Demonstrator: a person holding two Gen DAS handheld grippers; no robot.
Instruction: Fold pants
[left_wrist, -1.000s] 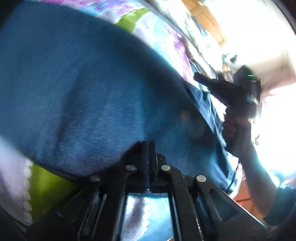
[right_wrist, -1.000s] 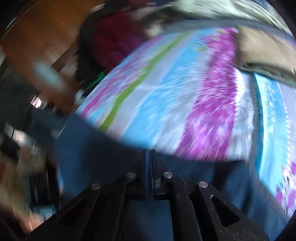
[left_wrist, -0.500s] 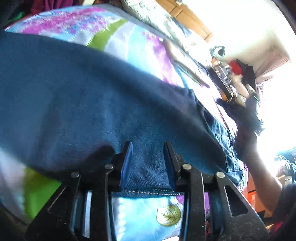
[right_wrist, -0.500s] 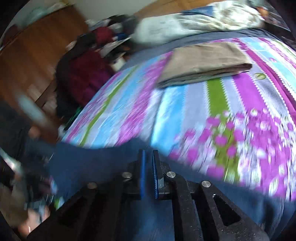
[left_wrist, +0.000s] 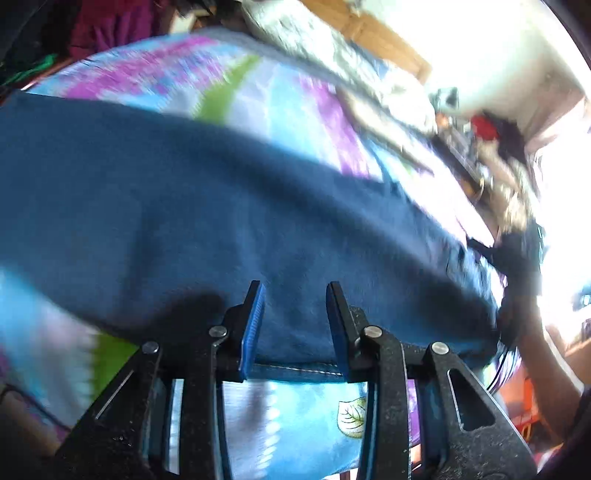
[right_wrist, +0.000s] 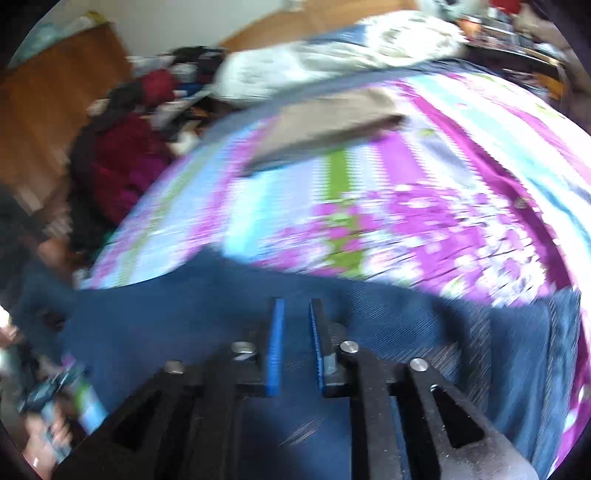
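Observation:
Dark blue denim pants (left_wrist: 207, 221) lie flat across a bright striped floral bedspread (left_wrist: 266, 88). My left gripper (left_wrist: 294, 291) stands open just above their near stitched hem, blue pads apart, with nothing held. In the right wrist view the same pants (right_wrist: 177, 332) spread below my right gripper (right_wrist: 296, 308), which is open with a narrow gap between its blue pads and empty. The other gripper and the hand that holds it show at the right edge of the left wrist view, by the pants' far end.
A folded tan garment (right_wrist: 325, 125) lies on the bedspread (right_wrist: 424, 206) farther back. A white quilt (right_wrist: 332, 62) is heaped at the bed's head. Dark red clothes (right_wrist: 122, 166) pile up beside a wooden wardrobe (right_wrist: 44, 122). A cluttered shelf (left_wrist: 491, 147) stands at the right.
Both grippers were shut on the pants a second ago. Each has let go and opened, and the pants now lie on the bed.

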